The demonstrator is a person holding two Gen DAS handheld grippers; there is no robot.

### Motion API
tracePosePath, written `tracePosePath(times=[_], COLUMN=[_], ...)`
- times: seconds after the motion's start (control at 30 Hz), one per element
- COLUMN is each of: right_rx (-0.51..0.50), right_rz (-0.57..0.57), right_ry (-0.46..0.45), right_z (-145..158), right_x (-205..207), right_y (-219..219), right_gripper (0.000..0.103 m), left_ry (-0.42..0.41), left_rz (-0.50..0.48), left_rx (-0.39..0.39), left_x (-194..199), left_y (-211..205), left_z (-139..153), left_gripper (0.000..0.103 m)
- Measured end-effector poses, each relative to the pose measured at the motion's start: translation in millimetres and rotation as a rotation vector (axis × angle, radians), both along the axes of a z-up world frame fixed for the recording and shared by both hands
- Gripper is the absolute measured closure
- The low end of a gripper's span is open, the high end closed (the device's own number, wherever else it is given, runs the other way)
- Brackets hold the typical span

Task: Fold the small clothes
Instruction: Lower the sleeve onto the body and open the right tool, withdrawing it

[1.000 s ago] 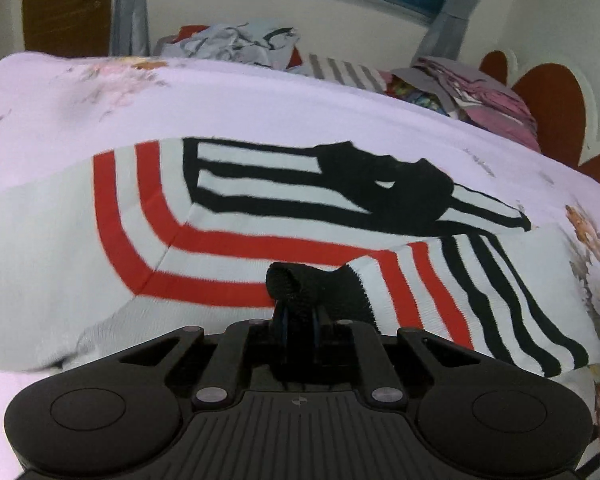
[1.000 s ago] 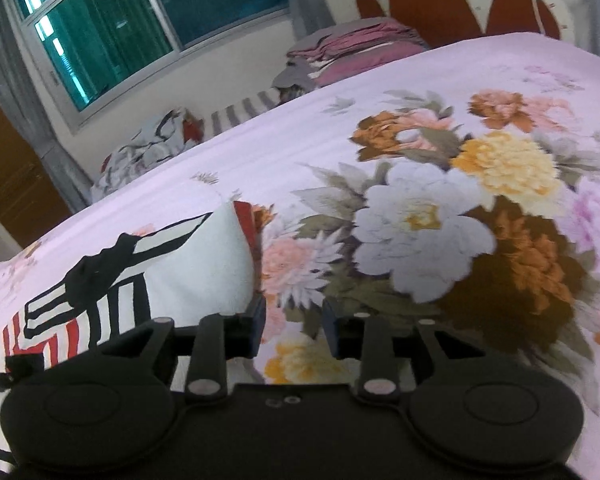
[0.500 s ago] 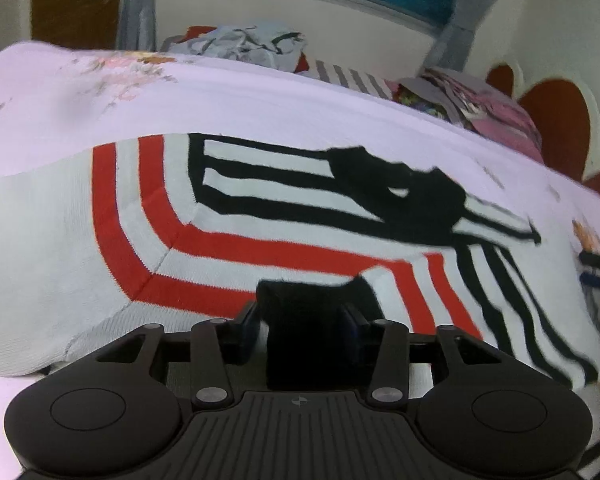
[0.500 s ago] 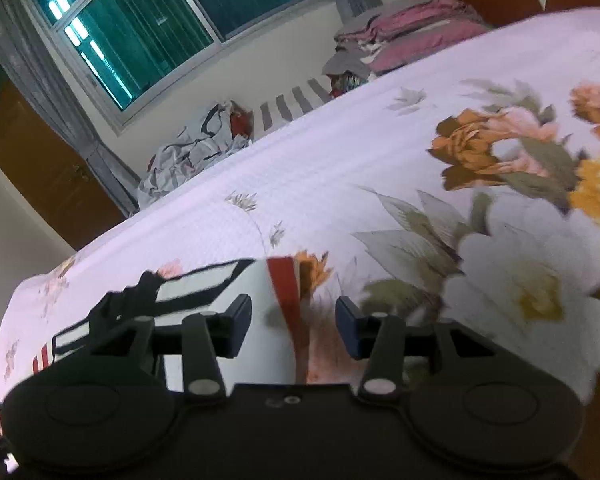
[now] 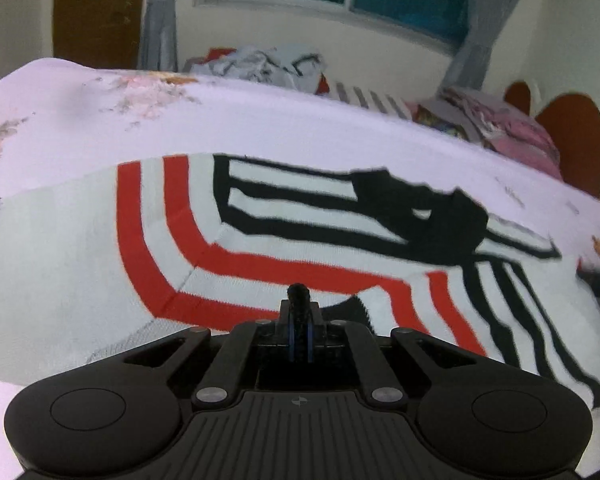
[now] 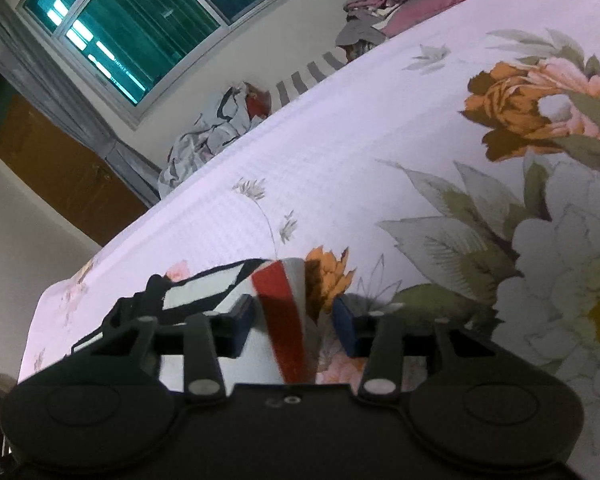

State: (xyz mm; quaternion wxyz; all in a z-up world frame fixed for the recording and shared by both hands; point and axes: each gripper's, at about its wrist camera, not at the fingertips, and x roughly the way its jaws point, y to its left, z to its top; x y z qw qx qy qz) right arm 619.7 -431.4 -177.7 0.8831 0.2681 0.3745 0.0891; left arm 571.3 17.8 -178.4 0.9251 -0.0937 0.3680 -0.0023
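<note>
Striped sweater (image 5: 300,236) lies flat on the floral bedsheet (image 6: 340,152), the left gripper (image 5: 299,322) with fingers clamped on a black cuff, the right gripper (image 6: 293,320) with fingers just closing, still apart around the red-striped edge, which might slip free if lifted.

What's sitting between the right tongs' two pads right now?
In the right wrist view, the striped sweater's red-banded edge lies between the right tongs; pads not yet pressing it.

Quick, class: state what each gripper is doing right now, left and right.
Left gripper: shut on the black cuff of the striped sweater.
Right gripper: jaws just closing, still apart around the sweater's red-striped edge.
</note>
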Motion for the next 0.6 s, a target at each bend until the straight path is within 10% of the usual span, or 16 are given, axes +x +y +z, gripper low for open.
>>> tracePosePath(times=[0.17, 0.3, 0.43, 0.6], right_rx=[-0.279, -0.274, -0.384, -0.391], right_rz=[0.063, 0.043, 0.008, 0.262], right_ry=[-0.049, -0.016, -0.101, -0.137], right_z=[14.5, 12.0, 33.0, 36.2], right_x=[-3.3, -0.1, -19.7, -23.6], right_y=[26.1, 23.4, 35.2, 88.9], right_gripper=[0.095, 0.090, 0.059, 0.075], left_ry=[-0.026, 0.023, -0.045, -0.118], left_rz=[0.044, 0.017, 0.135, -0.072], left_rx=[0.051, 0.076, 0.151, 0.144], left_x=[-6.5, 1.9, -10.3, -6.8], left_y=[3.2, 1.4, 3.1, -68.7], left_z=[-1.9, -7.5, 13.5, 33.7], left_gripper=[0.098, 0.097, 0.039, 0.037])
